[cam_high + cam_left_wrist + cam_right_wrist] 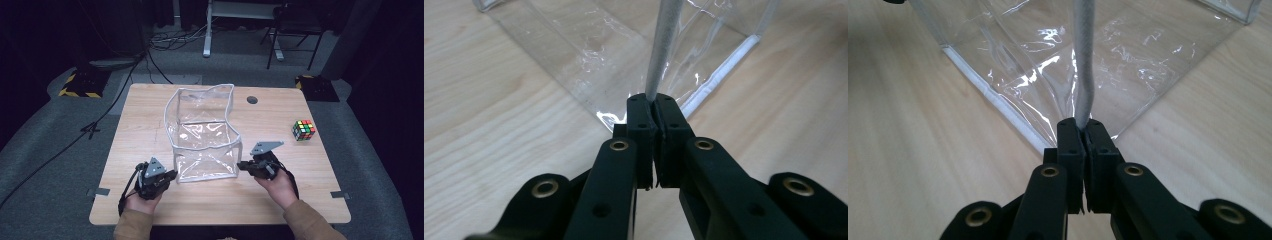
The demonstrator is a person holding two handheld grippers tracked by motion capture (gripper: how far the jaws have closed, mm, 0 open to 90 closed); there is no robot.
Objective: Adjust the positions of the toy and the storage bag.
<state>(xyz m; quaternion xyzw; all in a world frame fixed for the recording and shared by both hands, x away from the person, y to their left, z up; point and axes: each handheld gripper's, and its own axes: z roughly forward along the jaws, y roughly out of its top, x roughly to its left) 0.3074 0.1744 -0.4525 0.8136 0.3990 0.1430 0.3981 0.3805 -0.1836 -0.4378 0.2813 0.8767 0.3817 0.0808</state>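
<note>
Clear bag (pixel 205 145), L tongs (pixel 174 174) & R tongs (pixel 240 164) clamping its white-trimmed corners

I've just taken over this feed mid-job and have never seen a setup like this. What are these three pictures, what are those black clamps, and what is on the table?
There is no robot here: a person holds a hand-held clamp in each hand. The high view looks down on the wooden table from above the person's side. The other two pictures come from cameras riding on each clamp, looking along its black jaws. On the table stands a clear plastic bag with white piping, open at the top, and off to the right a colour puzzle cube. The left gripper is shut on the bag's white edge at its near left corner, and the right gripper is shut on the white edge at its near right corner.
</note>
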